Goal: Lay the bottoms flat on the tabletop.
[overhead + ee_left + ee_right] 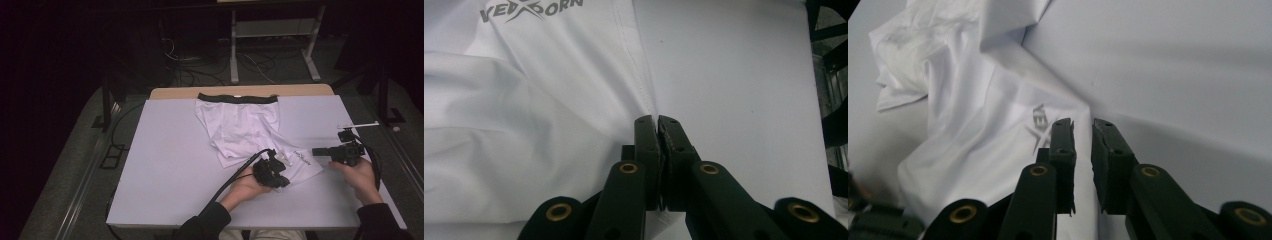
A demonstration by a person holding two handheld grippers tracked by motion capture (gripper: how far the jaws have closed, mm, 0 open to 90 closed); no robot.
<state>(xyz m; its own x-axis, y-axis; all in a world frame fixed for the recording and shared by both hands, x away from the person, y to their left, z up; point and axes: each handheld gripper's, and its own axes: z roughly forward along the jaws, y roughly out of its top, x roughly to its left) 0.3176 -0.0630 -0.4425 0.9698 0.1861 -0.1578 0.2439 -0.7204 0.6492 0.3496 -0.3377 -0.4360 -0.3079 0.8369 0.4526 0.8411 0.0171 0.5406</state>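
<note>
A: What lies on the white table [165, 165]?

B: White boxer shorts [240, 125] with a black waistband [237, 98], spread crumpled on the sheet, the waistband at the far end from both claws. One leg runs down toward them, with a grey printed logo [531, 9] near its hem.

A: And the left gripper [272, 172]?

B: Clenched on the hem of that leg; in the left gripper view the jaws meet with the stitched edge running straight into them, fabric to their left, bare table to their right.

A: The right gripper [320, 151]?

B: Released, jaws a small way apart, nothing between them. It sits just beside the same leg, whose logo lies under its left jaw in the right gripper view.
</note>
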